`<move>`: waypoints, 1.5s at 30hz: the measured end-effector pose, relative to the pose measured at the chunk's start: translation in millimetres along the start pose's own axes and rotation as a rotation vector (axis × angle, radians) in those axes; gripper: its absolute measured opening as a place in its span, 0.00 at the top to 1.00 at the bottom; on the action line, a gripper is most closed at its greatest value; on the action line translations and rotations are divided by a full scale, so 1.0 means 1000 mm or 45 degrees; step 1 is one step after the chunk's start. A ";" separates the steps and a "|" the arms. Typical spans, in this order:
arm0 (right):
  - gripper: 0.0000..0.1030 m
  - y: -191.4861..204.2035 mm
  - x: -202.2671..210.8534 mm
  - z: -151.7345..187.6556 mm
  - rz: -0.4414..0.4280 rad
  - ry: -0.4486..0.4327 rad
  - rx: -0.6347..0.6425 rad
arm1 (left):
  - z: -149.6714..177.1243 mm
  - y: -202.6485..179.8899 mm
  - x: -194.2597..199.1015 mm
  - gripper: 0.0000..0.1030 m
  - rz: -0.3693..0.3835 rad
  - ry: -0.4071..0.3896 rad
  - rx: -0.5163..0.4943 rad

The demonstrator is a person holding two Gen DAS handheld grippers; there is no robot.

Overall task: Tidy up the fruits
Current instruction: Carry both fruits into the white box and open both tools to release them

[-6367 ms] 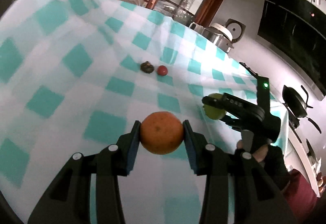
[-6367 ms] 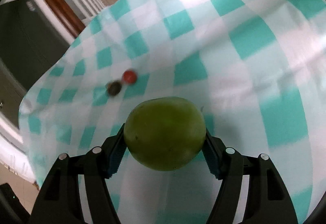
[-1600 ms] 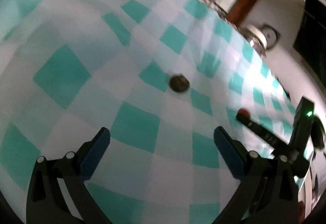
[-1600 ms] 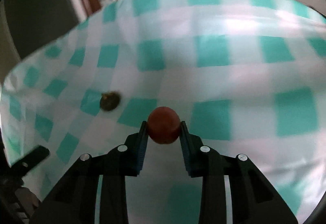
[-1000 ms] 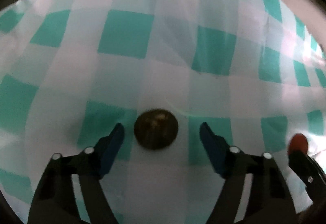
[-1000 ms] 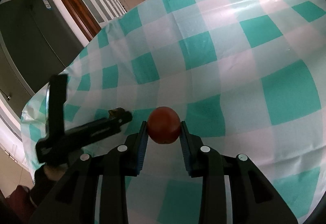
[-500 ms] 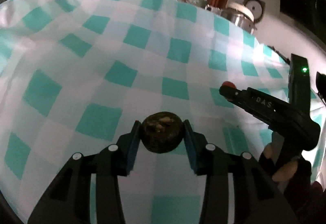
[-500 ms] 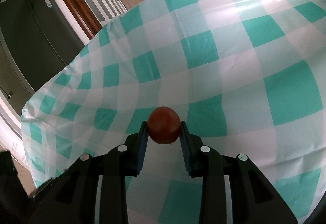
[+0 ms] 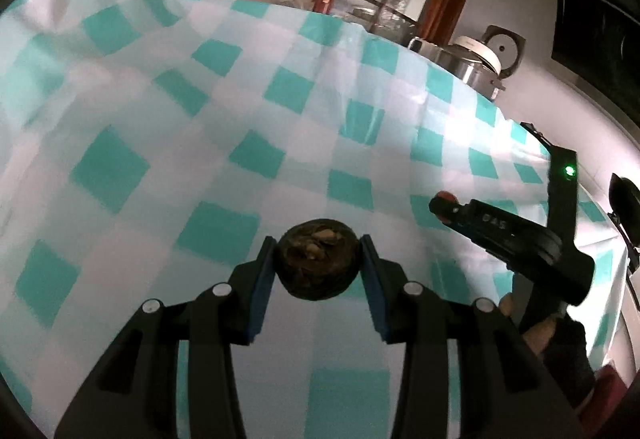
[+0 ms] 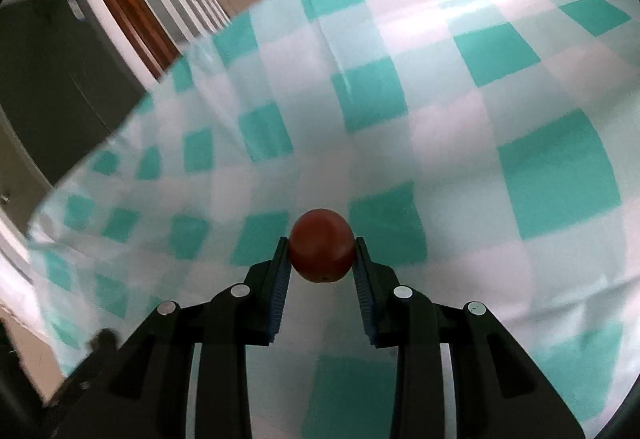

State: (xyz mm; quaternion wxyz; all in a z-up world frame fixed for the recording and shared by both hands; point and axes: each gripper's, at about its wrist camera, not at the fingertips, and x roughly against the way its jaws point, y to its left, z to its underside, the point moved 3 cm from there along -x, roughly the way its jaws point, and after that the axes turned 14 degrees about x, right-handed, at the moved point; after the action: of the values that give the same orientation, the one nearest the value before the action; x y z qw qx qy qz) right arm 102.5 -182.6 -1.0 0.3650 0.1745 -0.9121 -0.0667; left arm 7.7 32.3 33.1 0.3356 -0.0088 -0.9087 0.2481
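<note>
Left gripper (image 9: 318, 265): a second back its blue pads straddled the dark wrinkled fruit (image 9: 317, 263) on the cloth without touching; now they are clamped on it and it rides clear of the checked tablecloth (image 9: 200, 143), lower centre of the left view. Pickup done, I judge; carry to its place comes next.

Right gripper (image 10: 322, 259): pinching the small red fruit (image 10: 322, 256) as before, lower centre of its view, also off the cloth.

Orientation: dark fruit roughly round, slightly squat, creased face turned up toward the camera; no clear long axis. Red fruit near-spherical, a small pit on its underside facing the lens.

No bowl or tray visible in either view.
</note>
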 end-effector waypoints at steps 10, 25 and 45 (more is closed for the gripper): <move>0.69 0.140 0.092 0.097 -0.099 0.032 0.328 | 0.054 0.073 0.127 0.59 -0.229 -0.022 -0.104; 0.69 0.319 0.126 0.187 -0.365 0.136 0.811 | 0.111 0.214 0.250 0.59 -0.504 -0.063 -0.053; 0.69 0.467 0.134 0.342 -0.719 0.401 1.482 | 0.177 0.357 0.282 0.59 -0.755 0.111 0.146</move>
State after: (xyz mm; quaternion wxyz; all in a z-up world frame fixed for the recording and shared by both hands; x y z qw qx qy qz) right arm -349.3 201.0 -46.9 0.3085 0.5829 -0.6543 0.3700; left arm -373.3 317.5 -74.8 0.4319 0.2653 -0.8409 0.1896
